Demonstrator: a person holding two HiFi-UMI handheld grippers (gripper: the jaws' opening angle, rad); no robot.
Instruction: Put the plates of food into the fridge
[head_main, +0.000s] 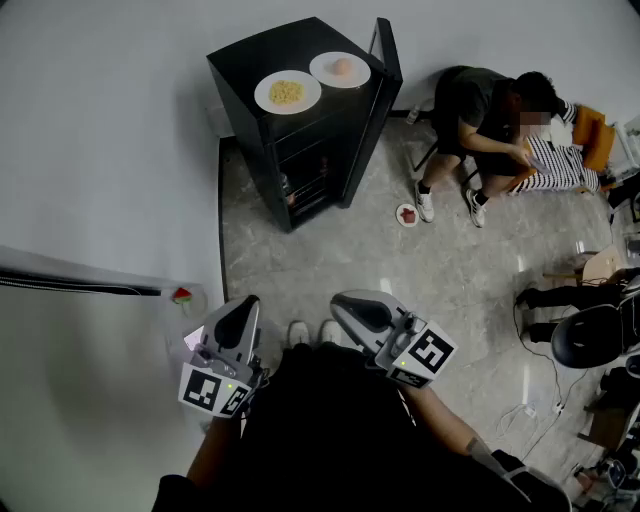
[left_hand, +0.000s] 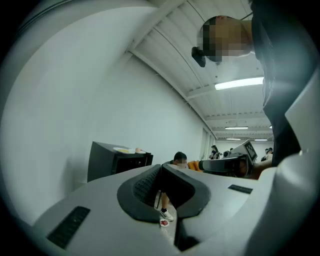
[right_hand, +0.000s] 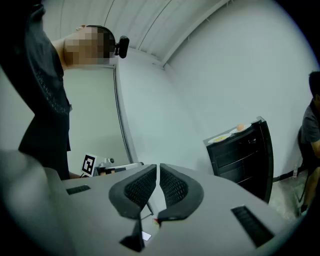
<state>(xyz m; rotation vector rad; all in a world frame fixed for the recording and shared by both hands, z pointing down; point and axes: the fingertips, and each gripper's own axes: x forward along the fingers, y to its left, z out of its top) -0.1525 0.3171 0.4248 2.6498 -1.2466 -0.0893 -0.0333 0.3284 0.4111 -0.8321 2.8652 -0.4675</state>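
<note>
A black fridge (head_main: 300, 140) stands by the far wall with its door (head_main: 386, 60) swung open. On its top sit a plate of yellow food (head_main: 287, 92) and a plate with a pink-orange item (head_main: 340, 69). A small plate of red food (head_main: 406, 214) lies on the floor near the fridge. Both grippers are held low near the person's body, far from the fridge. The left gripper (head_main: 245, 303) (left_hand: 160, 167) is shut and empty. The right gripper (head_main: 340, 300) (right_hand: 158, 167) has its pads almost touching with nothing between them. The fridge (right_hand: 242, 155) with its plates (right_hand: 222, 137) shows in the right gripper view.
A person sits on a chair (head_main: 490, 130) right of the fridge, feet near the floor plate. A small dish with red food (head_main: 181, 295) sits by the white partition at left. Chairs and cables clutter the right edge (head_main: 590, 340).
</note>
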